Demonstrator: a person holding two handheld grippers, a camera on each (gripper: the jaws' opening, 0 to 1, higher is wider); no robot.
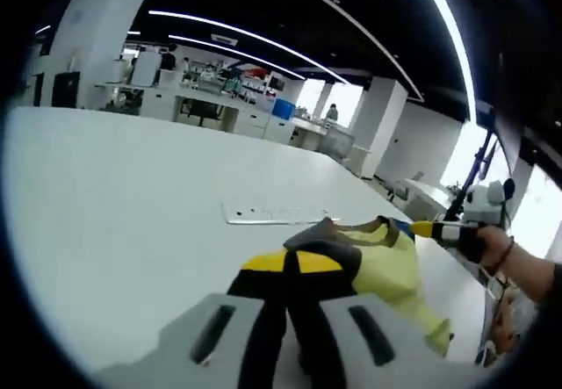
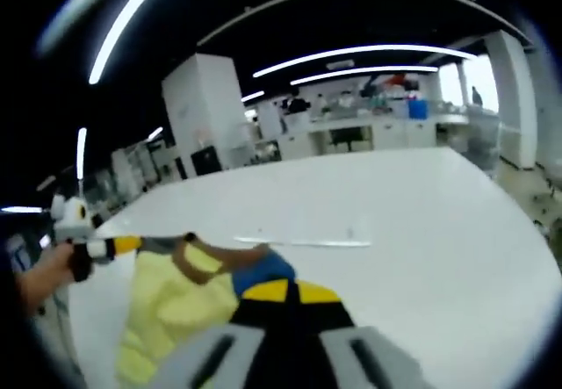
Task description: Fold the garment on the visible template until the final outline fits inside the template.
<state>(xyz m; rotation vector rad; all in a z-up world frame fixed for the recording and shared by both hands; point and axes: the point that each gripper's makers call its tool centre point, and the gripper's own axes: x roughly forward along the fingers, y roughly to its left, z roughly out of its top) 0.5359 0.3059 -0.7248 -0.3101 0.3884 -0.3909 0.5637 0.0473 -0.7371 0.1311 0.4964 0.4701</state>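
Left gripper (image 1: 294, 262): in the left gripper view its yellow-tipped fingers (image 1: 263, 262) are closed together on the near edge of the garment, the cloth coming out just past the tips and to their right.
Garment (image 1: 391, 270): pale yellow cloth with a grey-brown trim and a blue patch, held up off the table between the two grippers; in the left gripper view it trails from the fingertips out to the right and sags down past the right finger.
Template (image 1: 277, 216): a thin, pale, clear-looking strip lying flat on the table beyond the fingertips, apart from the cloth.
Table (image 1: 114, 196): broad white top, spreading away ahead of both sets of fingers.
Right gripper (image 2: 285, 292): in the right gripper view its fingers (image 2: 316, 294) are pressed shut on the blue-patched part of the garment (image 2: 176, 306), which hangs to their left.
Other gripper seen across: in the left gripper view the right gripper shows far right with a hand (image 1: 492, 247) on it; in the right gripper view the left gripper (image 2: 123, 246) is far left, pinching a corner of the cloth.
Room: lit ceiling strips and benches beyond the table.
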